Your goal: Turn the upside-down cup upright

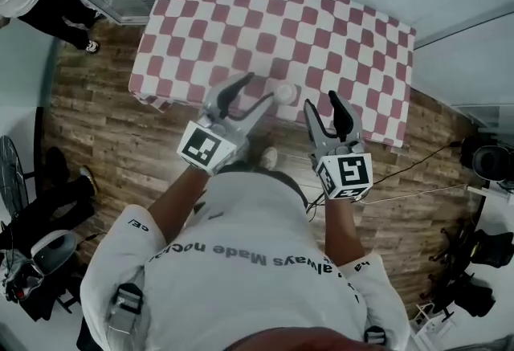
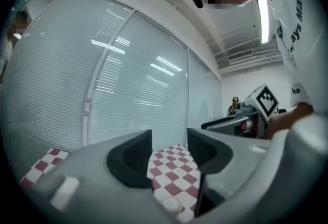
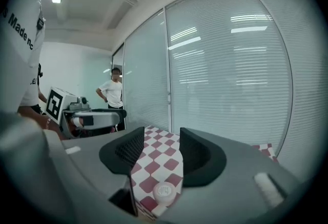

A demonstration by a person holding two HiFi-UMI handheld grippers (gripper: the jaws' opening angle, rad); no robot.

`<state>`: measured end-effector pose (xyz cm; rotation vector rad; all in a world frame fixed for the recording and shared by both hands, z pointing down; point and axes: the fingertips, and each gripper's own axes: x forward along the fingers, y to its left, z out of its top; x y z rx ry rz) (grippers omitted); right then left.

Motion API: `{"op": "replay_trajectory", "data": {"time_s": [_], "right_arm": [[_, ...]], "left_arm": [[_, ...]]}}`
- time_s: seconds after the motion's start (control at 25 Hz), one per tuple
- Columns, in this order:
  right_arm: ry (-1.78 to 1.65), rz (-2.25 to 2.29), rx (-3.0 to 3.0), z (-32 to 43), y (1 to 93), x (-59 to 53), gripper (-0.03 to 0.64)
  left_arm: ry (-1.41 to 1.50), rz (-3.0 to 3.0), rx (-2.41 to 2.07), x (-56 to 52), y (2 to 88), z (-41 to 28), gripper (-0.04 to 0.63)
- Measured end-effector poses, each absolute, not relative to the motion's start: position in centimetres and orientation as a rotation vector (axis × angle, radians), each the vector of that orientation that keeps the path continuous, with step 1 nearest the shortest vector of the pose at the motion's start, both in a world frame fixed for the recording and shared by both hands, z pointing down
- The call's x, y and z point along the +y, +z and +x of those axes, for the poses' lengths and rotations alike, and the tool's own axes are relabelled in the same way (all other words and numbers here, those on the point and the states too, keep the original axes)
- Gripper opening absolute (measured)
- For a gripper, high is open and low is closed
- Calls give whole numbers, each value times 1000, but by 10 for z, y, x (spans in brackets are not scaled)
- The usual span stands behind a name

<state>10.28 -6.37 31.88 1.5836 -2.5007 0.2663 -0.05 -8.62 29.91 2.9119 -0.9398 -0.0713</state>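
head view: the cup (image 1: 284, 92), small, white and round, stands near the front edge of the surface (image 1: 321, 28), which is covered by a soft cloth in red and white checks over a wood-plank floor (image 1: 104, 132). the left tool (image 1: 259, 87) and right tool (image 1: 321, 100) are held up in front of the person, well above the cup, one on each side of it. neither touches it. the task looks to be at its very start, the approach not yet made.

left gripper view: the left tool (image 2: 169, 143) has its dark, ribbed pads set narrowly apart with nothing gripped. through the gap the checked surface (image 2: 177, 171) shows far below, with the cup (image 2: 169, 203) at the bottom edge.

right gripper view: the right tool (image 3: 161, 148) is likewise narrow and empty. below it the cup (image 3: 164, 193) shows a flat, ringed disc on top, which reads as its base, so it is probably upside down. it looks like smooth, light plastic or paper. next, one tool likely must widen, drop to the cup's side wall, pinch gently and roll it over.
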Motion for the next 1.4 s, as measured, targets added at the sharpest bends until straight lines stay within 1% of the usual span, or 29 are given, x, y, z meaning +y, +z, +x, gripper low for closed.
{"op": "replay_trajectory", "data": {"time_s": [0.24, 0.52, 0.6, 0.8, 1.4], "right_arm": [[201, 1633, -2538, 91, 267, -40, 210], [139, 1663, -2543, 78, 236, -18, 204], [120, 1671, -2542, 78, 230, -14, 202], [116, 1685, -2531, 80, 225, -12, 193], [132, 1710, -2516, 87, 229, -16, 193]], "left_arm": [[-54, 2888, -990, -64, 274, -8, 207], [-118, 2847, -1100, -49, 241, -25, 204], [-85, 2833, -1129, -46, 241, -32, 204], [-78, 2841, -1151, -45, 238, -39, 202], [-54, 2816, -1155, -51, 244, -39, 202]]}}
